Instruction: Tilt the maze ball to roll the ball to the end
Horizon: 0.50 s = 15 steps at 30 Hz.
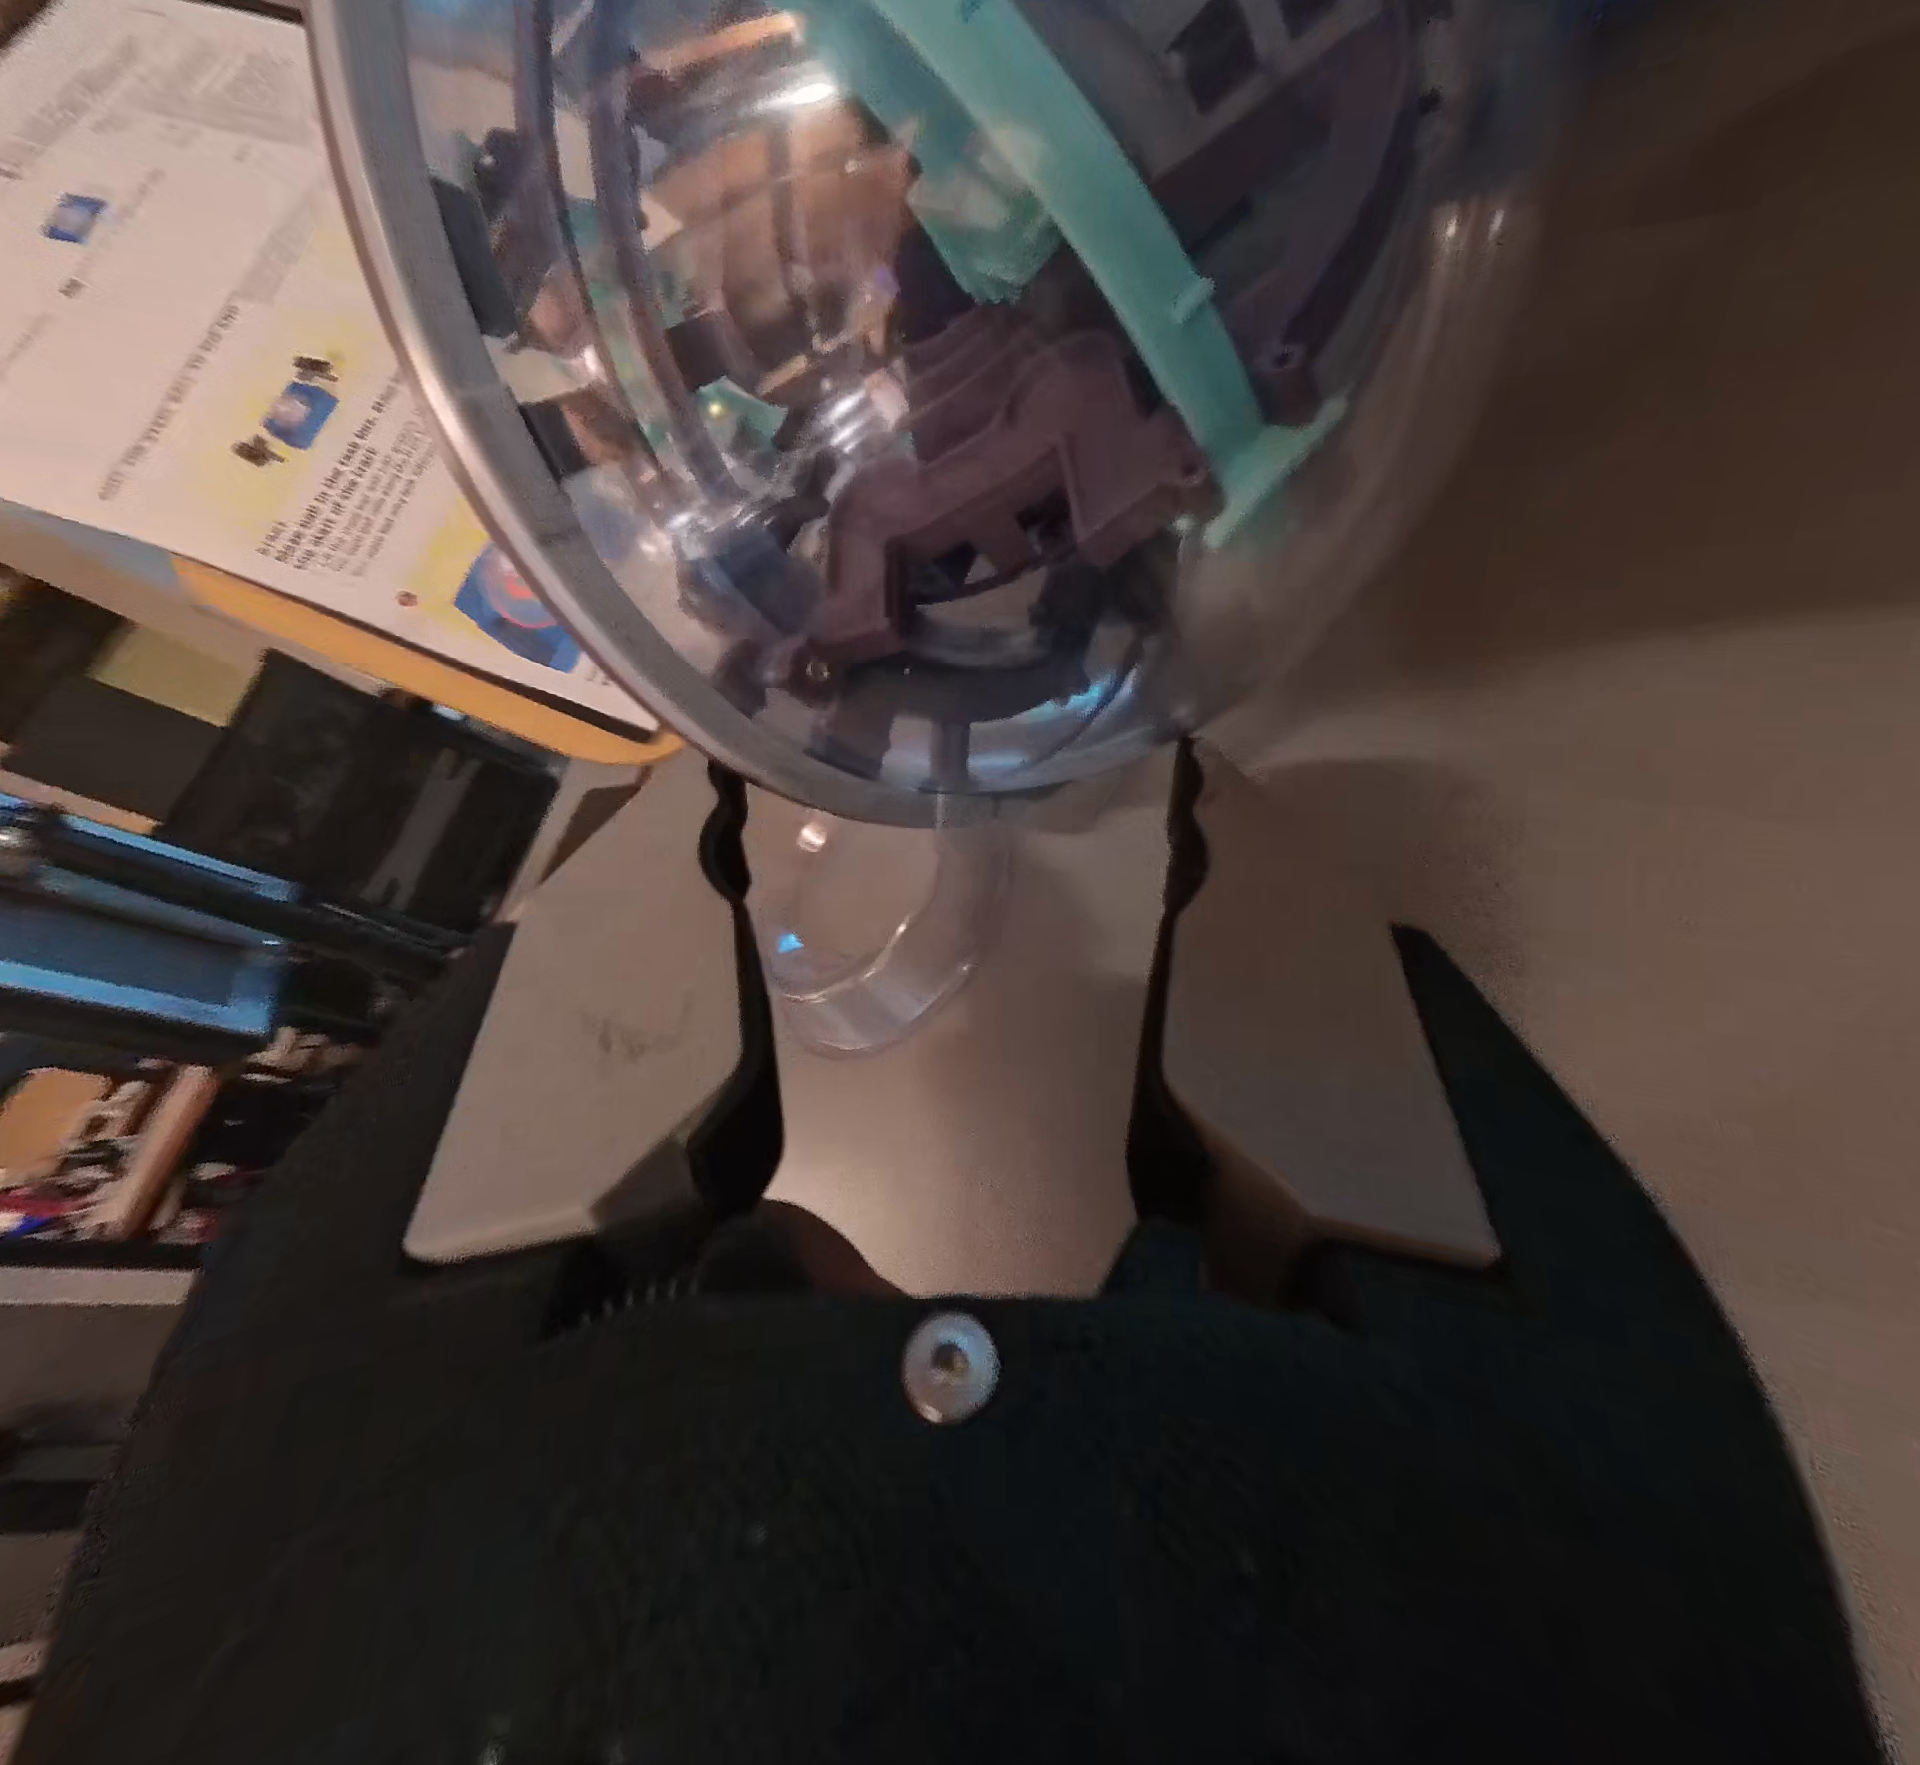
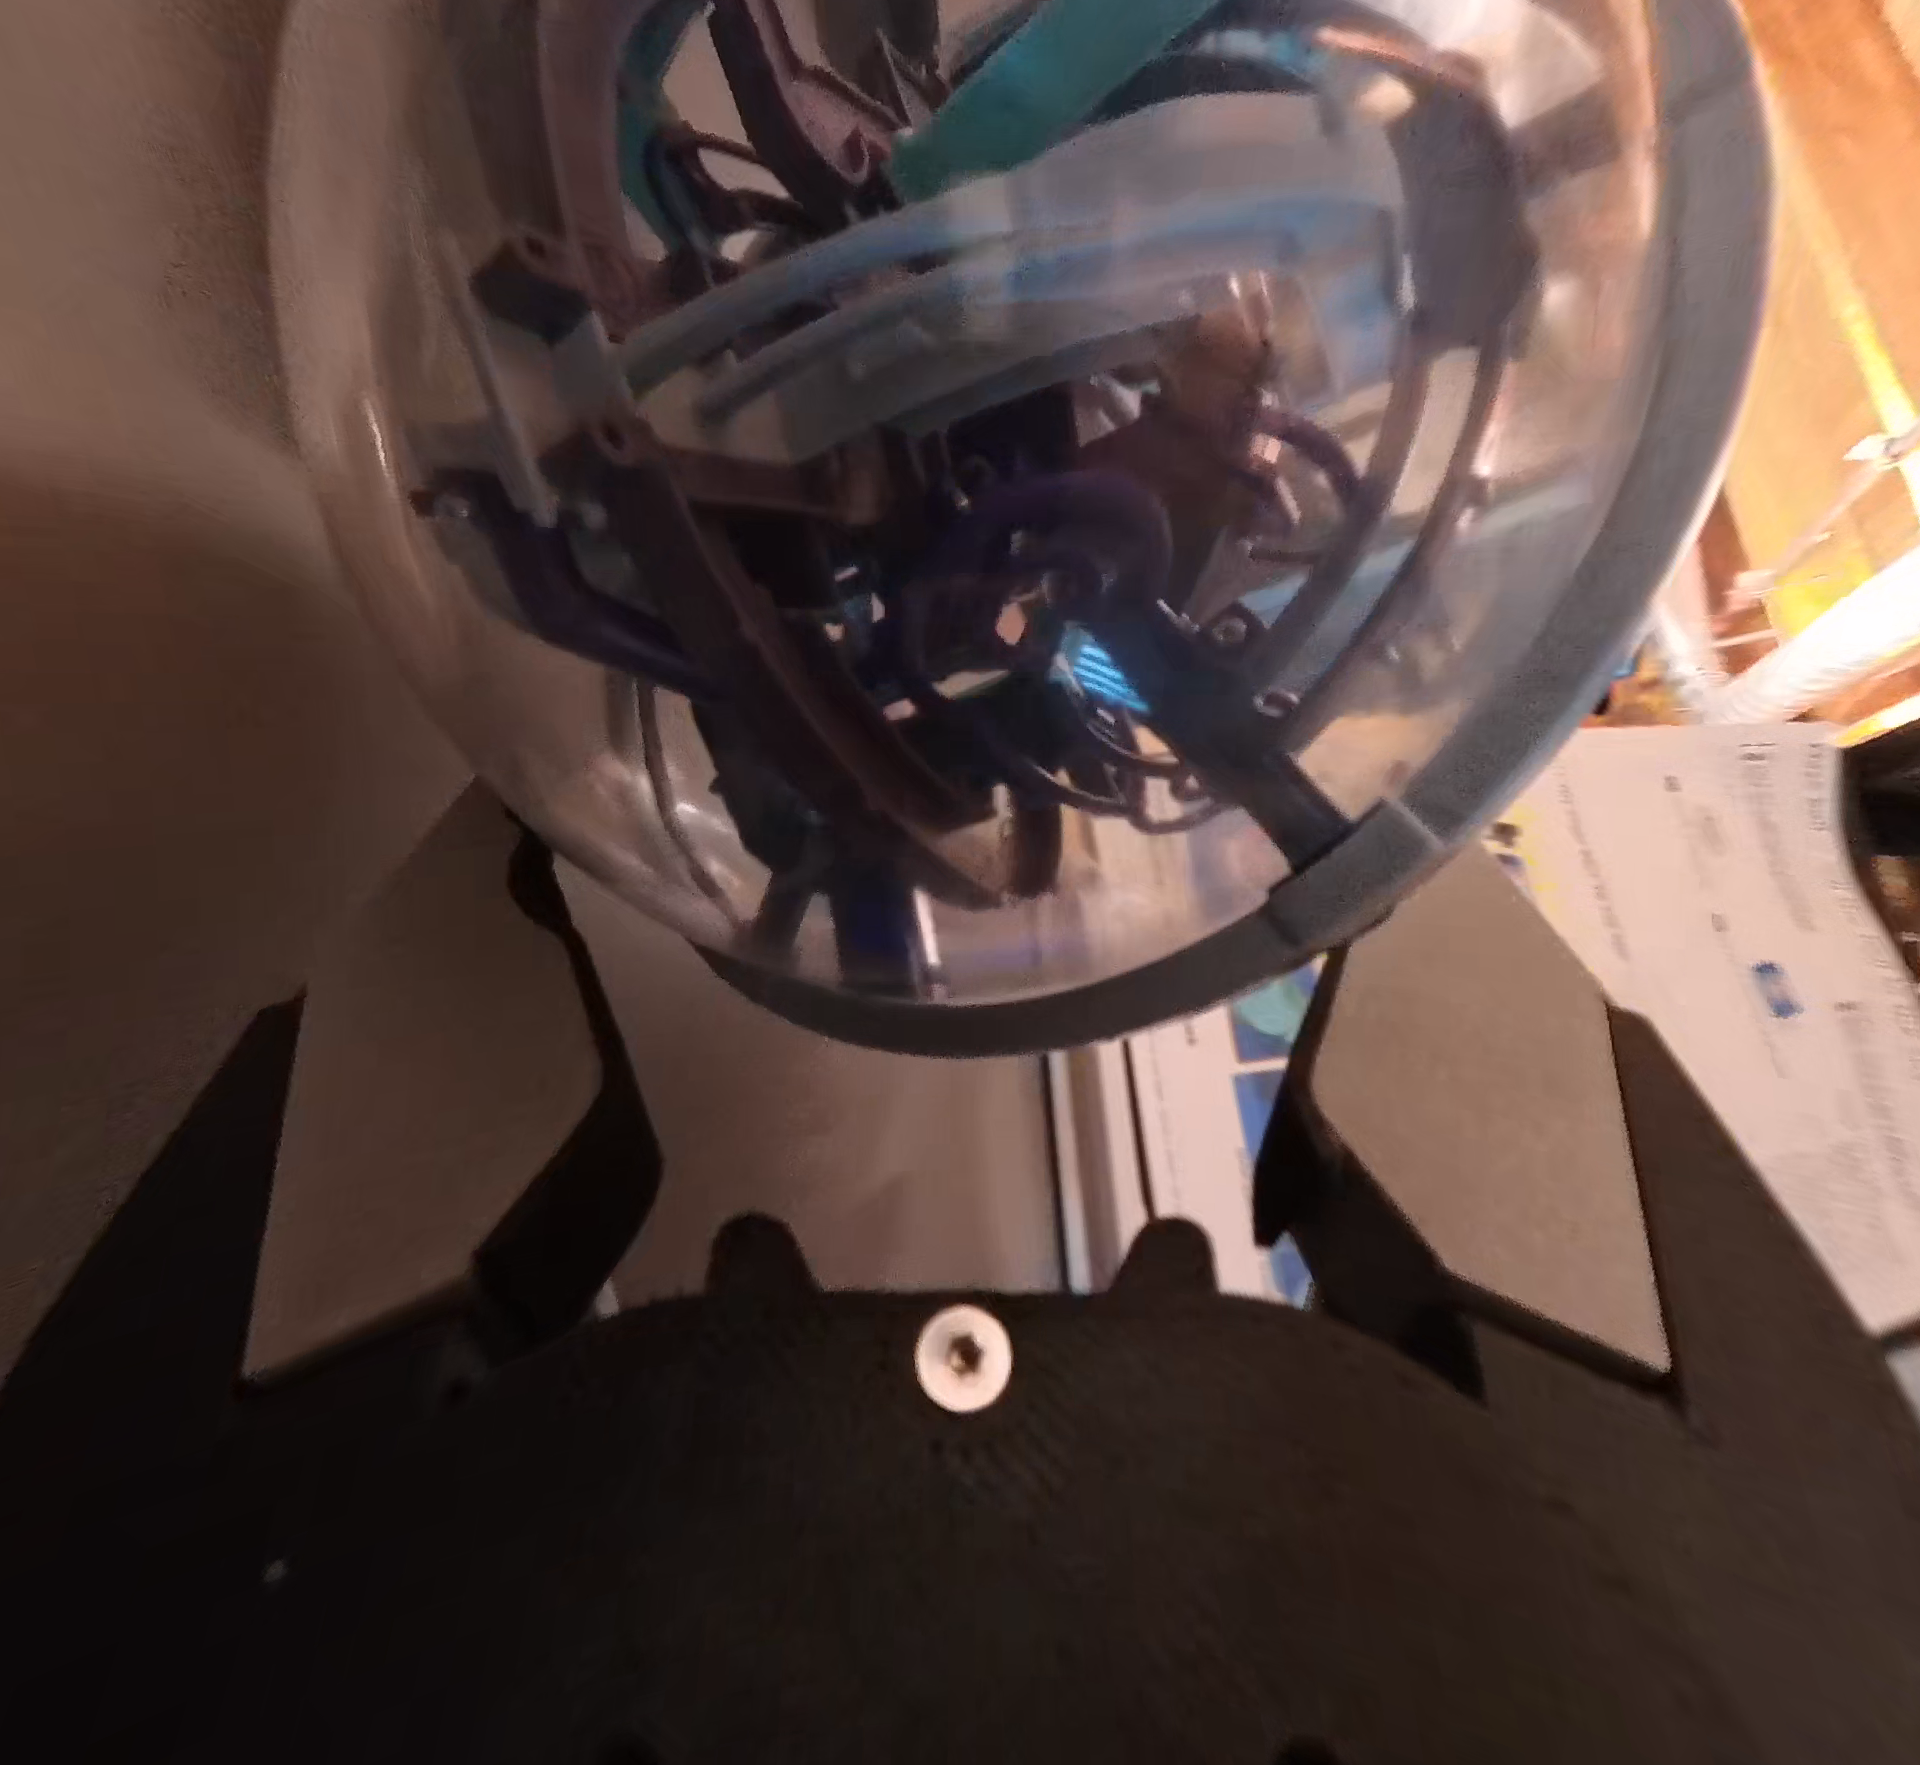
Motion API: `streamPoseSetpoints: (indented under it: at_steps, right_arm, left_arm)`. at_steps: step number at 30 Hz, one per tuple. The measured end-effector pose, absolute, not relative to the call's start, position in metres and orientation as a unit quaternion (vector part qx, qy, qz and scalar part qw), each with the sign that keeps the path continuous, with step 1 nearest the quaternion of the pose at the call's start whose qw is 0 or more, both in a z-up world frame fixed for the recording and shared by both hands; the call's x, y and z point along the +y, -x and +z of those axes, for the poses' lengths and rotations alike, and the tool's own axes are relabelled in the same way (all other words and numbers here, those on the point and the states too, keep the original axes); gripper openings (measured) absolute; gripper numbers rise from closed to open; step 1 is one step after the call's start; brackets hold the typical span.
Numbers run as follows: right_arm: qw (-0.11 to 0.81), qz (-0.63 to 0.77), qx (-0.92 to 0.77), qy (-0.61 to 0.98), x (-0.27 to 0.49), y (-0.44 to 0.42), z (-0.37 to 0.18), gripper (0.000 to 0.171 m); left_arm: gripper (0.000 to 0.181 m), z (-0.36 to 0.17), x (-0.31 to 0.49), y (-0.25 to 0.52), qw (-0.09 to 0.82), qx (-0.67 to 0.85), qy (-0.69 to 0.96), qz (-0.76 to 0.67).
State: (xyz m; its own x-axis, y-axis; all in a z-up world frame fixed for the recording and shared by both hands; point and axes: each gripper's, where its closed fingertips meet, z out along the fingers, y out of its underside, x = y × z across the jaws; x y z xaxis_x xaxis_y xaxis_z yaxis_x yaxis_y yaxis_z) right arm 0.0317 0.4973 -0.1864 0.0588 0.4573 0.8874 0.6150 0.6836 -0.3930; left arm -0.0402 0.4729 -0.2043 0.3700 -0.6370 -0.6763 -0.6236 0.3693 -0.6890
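The maze ball [image 1: 883, 313] is a clear sphere with a grey equator band and teal, grey and purple tracks inside. It fills the upper part of the left wrist view. My left gripper [image 1: 956, 780] grips its lower end between its black fingertips [image 1: 727, 832]. The sphere also fills the right wrist view [image 2: 987, 416], where my right gripper [image 2: 925, 915] holds it with its jaws spread wide against its sides. The sphere is lifted off the table. I cannot make out the small ball inside the tracks.
A clear plastic stand [image 1: 883, 967] sits on the beige table [image 1: 1558, 780] under the sphere. A printed instruction sheet [image 1: 177, 281] lies on a yellow folder at the left; it also shows in the right wrist view [image 2: 1714, 936]. Dark boxes and clutter [image 1: 208, 884] lie beyond the table edge.
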Motion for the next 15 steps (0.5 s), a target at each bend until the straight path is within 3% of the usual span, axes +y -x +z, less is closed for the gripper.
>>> streamPoseSetpoints:
  at_steps: [9, 15]
  right_arm:
    - [0.612, -0.113, -0.682, 0.384, 0.504, -0.037, -0.191, 0.149]
    - [0.564, 0.007, -0.68, 0.468, 0.504, -0.038, -0.213, 0.146]
  left_arm:
    - [0.076, -0.211, 0.477, 0.04, 0.61, 0.558, 0.561, 0.037]
    - [0.072, -0.22, 0.472, 0.036, 0.582, 0.544, 0.601, -0.055]
